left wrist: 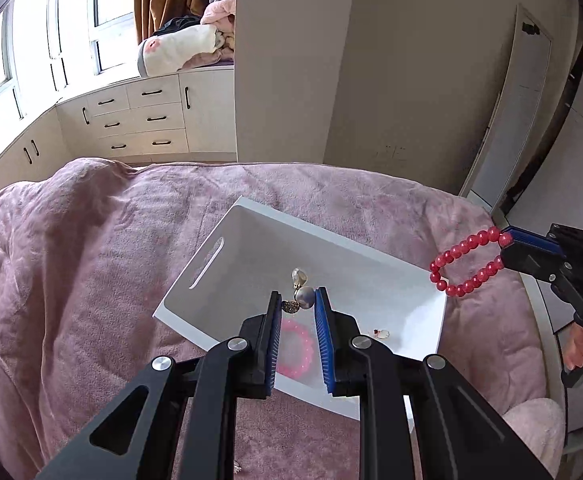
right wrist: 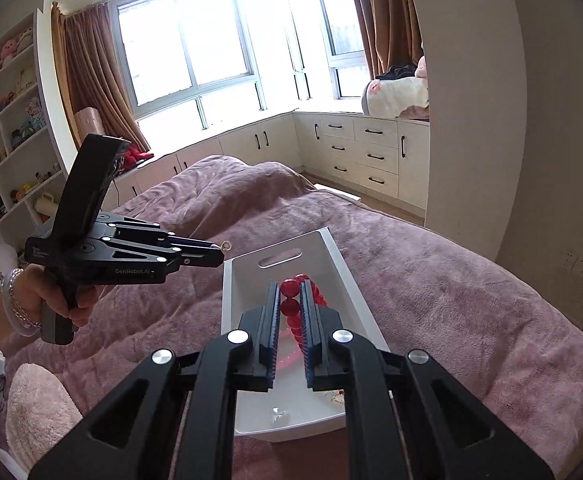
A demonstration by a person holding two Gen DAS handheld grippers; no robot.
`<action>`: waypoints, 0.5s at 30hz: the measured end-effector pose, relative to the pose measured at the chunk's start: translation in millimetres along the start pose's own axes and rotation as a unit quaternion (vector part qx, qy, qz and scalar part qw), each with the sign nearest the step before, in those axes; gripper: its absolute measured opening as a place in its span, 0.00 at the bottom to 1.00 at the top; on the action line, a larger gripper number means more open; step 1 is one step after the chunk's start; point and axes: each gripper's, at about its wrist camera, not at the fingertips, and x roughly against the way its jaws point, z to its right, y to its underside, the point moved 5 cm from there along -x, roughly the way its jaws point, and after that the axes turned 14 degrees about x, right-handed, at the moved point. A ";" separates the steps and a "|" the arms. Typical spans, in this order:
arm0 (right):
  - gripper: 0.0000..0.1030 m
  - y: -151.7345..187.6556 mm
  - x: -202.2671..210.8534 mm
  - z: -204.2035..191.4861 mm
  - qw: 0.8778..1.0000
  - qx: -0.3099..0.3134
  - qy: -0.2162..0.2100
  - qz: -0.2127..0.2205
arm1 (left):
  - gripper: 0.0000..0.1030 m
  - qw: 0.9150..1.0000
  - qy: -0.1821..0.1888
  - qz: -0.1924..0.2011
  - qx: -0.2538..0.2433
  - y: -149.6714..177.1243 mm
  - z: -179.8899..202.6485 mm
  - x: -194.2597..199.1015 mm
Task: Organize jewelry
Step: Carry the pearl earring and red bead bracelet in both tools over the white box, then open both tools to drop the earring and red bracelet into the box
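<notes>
A white storage box [left wrist: 407, 280] lies on the pink blanket; it also shows in the right wrist view [right wrist: 247, 268]. My left gripper [left wrist: 298, 300] is shut on a pearl earring [left wrist: 302, 295] and holds it above the box; from the right wrist view the left gripper [right wrist: 217, 254] has the earring's hook [right wrist: 225, 245] at its tip. My right gripper [right wrist: 290, 294] is shut on a red bead bracelet [right wrist: 291, 307], which hangs over the box's right side [left wrist: 465, 264]. A pink bracelet [left wrist: 297, 346] and a small earring [left wrist: 381, 334] lie in the box.
The pink blanket [left wrist: 103, 248] covers the bed around the box. White drawers [left wrist: 139, 120] stand under the window beyond the bed. A fluffy pink cushion [right wrist: 35, 408] lies at the near left. A wall [left wrist: 291, 60] and a door [left wrist: 519, 112] stand behind.
</notes>
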 end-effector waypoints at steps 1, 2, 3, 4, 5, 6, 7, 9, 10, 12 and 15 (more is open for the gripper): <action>0.10 3.2 -4.7 2.0 1.000 0.003 0.004 -0.006 | 0.21 1.000 -0.005 -0.007 0.000 0.1 -0.4 -11.6; 0.10 6.7 -10.0 3.9 1.000 0.005 0.004 -0.012 | 0.21 1.000 -0.008 -0.014 0.002 1.1 -1.9 -22.4; 0.10 9.9 -15.3 4.9 1.000 0.003 0.001 -0.017 | 0.21 1.000 -0.011 -0.019 0.004 1.2 -2.5 -32.8; 0.10 13.5 -20.6 6.9 1.000 0.002 -0.001 -0.022 | 0.21 1.000 -0.018 -0.023 0.005 2.5 -4.4 -43.2; 0.10 17.3 -25.7 8.5 1.000 0.001 -0.002 -0.026 | 0.21 0.999 -0.026 -0.028 0.005 3.1 -5.6 -53.3; 0.10 21.1 -31.5 10.0 0.999 -0.001 -0.003 -0.032 | 0.21 0.999 -0.032 -0.032 0.008 3.7 -7.1 -62.8; 0.10 24.6 -36.5 11.9 0.999 -0.003 -0.005 -0.036 | 0.21 0.999 -0.036 -0.036 0.011 3.8 -8.3 -71.3; 0.10 31.3 -46.9 15.1 0.999 -0.008 -0.009 -0.045 | 0.21 0.998 -0.038 -0.045 0.017 2.6 -10.4 -87.0; 0.10 34.1 -51.5 16.6 0.999 -0.010 -0.010 -0.048 | 0.21 0.998 -0.041 -0.048 0.016 3.1 -11.2 -94.4; 0.10 38.7 -61.3 19.9 0.998 -0.016 -0.017 -0.056 | 0.21 0.997 -0.049 -0.053 0.008 2.4 -10.4 -107.0; 0.10 46.1 -77.2 21.9 0.997 -0.019 -0.024 -0.070 | 0.21 0.996 -0.061 -0.063 -0.003 0.0 -10.1 -123.4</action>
